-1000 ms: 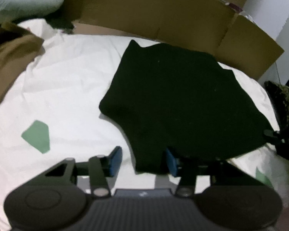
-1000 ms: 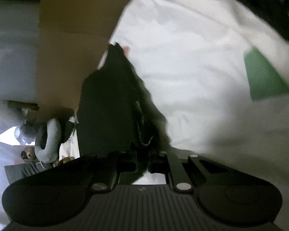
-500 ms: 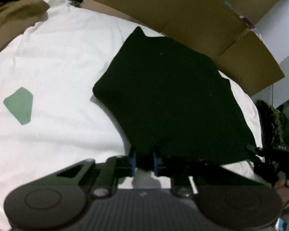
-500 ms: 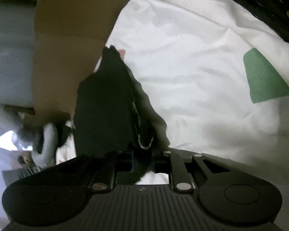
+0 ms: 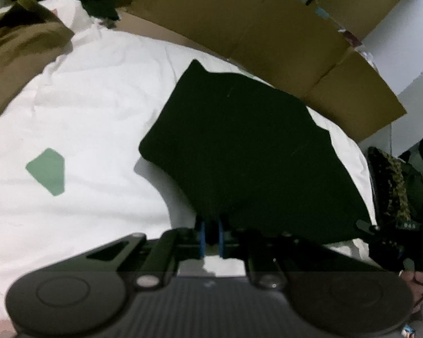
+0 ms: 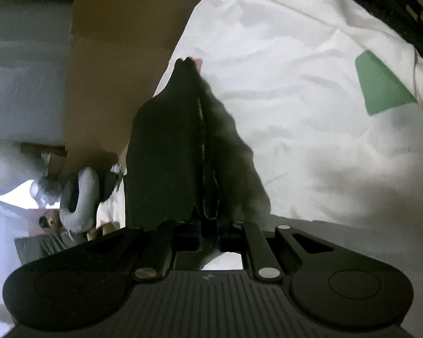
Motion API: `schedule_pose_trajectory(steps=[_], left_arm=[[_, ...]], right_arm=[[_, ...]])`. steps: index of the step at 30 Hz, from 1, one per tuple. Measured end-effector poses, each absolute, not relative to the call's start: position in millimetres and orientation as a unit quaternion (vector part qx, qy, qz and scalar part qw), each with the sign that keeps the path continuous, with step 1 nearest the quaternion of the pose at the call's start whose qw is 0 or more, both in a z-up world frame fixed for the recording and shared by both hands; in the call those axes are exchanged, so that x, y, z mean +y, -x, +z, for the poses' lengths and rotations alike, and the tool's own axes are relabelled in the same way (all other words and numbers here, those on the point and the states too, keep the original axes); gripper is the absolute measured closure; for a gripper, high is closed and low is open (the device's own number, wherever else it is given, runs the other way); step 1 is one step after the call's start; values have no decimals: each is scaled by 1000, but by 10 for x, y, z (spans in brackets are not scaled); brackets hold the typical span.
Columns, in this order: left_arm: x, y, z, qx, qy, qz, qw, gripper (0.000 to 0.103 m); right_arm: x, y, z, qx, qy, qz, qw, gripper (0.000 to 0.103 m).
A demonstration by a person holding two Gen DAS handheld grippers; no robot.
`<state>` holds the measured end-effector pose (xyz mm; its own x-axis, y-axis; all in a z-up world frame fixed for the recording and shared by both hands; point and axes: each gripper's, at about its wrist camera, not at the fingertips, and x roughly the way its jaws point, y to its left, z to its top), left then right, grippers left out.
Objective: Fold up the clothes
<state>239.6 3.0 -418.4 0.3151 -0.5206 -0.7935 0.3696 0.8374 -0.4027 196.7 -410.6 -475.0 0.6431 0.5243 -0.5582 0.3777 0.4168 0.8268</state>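
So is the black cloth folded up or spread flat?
Partly folded: the black cloth lies doubled on the sheet, its layered edge showing at the right gripper.

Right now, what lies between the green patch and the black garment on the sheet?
Only bare white sheet, in the left wrist view, separates the green patch from the black garment.

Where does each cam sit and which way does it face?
Left wrist: on the left gripper, angled down across the sheet toward the cardboard; jaws closing on the black garment; right gripper at frame right.
Right wrist: on the right gripper, along the garment's edge; its own jaws pinch it.
Shared: garment, sheet, cardboard.
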Motion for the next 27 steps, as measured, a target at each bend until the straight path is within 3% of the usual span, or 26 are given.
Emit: schedule_pose_trajectory(steps=[14,27], left_arm=[[309,-2219,-4048,541,63,-261,797,95],[185,-1993,-4273,607,110,-235,751,95]], right_arm=[[-3836,-1658,-4697,478,-493,89,722,96],[-4086,-1676,-4518,452,-477,56,752,96]])
